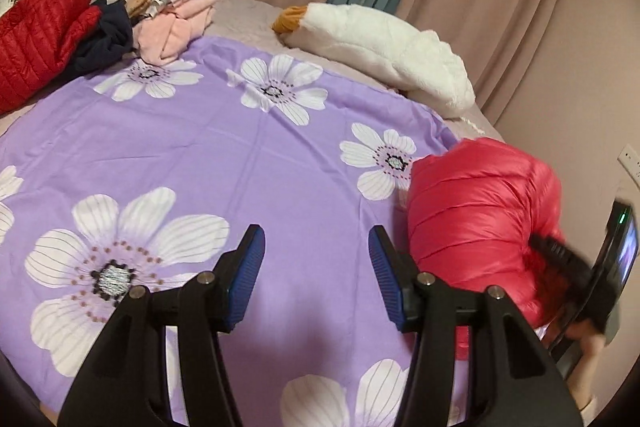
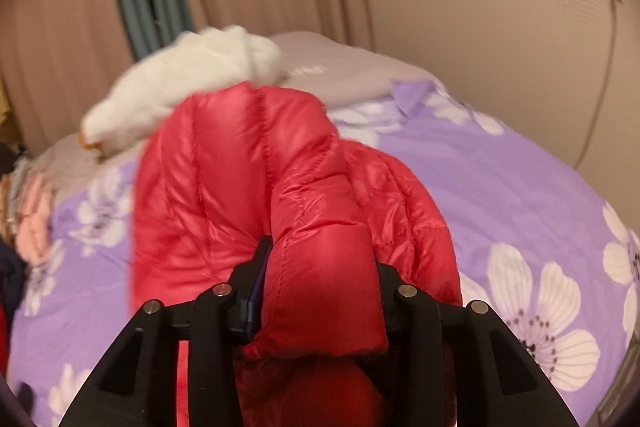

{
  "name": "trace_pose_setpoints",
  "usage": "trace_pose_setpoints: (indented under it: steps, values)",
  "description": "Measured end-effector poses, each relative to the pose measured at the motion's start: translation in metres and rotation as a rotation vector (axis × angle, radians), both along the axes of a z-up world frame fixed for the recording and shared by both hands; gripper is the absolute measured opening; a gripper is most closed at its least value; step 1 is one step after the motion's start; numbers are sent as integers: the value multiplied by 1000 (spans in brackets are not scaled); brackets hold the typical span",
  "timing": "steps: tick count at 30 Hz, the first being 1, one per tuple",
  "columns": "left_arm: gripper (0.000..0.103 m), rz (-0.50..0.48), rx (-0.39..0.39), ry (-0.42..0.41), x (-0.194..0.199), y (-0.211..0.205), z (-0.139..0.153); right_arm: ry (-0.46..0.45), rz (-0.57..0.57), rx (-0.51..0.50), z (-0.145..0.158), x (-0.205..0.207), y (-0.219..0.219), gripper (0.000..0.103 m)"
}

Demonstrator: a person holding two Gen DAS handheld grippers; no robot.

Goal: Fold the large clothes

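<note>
Clamped between the right gripper's [image 2: 320, 291] jaws, a fold of the red puffer jacket [image 2: 248, 187] is held over the floral sheet's [image 1: 200, 155] right edge. Left gripper [image 1: 316, 251] hangs released, empty. Next, spreading it flat is judged necessary.

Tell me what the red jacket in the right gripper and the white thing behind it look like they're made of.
Red jacket: probably thin, glossy nylon-type shell with soft padding, judging by the sheen and stitched, puffy channels. White plush item: seemingly fluffy fleece or faux fur, matte with a fuzzy nap.
</note>
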State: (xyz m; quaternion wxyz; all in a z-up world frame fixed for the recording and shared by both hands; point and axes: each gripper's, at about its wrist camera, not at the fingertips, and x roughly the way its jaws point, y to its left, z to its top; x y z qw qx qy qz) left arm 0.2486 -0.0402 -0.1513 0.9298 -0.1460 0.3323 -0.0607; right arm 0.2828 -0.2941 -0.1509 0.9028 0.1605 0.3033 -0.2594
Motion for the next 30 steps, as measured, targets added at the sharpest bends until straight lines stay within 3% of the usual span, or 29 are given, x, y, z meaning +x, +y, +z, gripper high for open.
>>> trace_pose_setpoints:
  steps: [3, 7, 10, 14, 18, 21, 24, 27, 30]
  values:
    - [53, -19, 2, 6, 6, -14, -8, 23, -40, 15, -31, -1, -14, 39]
    - [53, -37, 17, 32, 15, -31, -19, 24, -75, -119, -66, -5, -4, 38]
    - [52, -43, 17, 44, 23, -41, -24, -32, -72, -64, -81, -13, -10, 39]
    - [52, -82, 18, 19, 45, -69, -15, -92, -56, 57, -79, -24, -22, 42]
    - [53, -114, 37, -44, 75, -112, 4, -41, -58, 98, -60, -35, -24, 55]
    - [53, -98, 72, -40, 105, -151, 3, -100, -45, 278, -43, -50, -41, 57]
    - [53, -153, 112, 14, 121, -185, -21, -130, -51, 430, -46, -60, -49, 58]
    - [53, -92, 188, -40, 116, -197, -36, -123, -77, 388, -29, -68, -48, 58]
    - [54, -59, 129, -19, 123, -188, -44, -218, -92, 337, -5, -72, -46, 58]
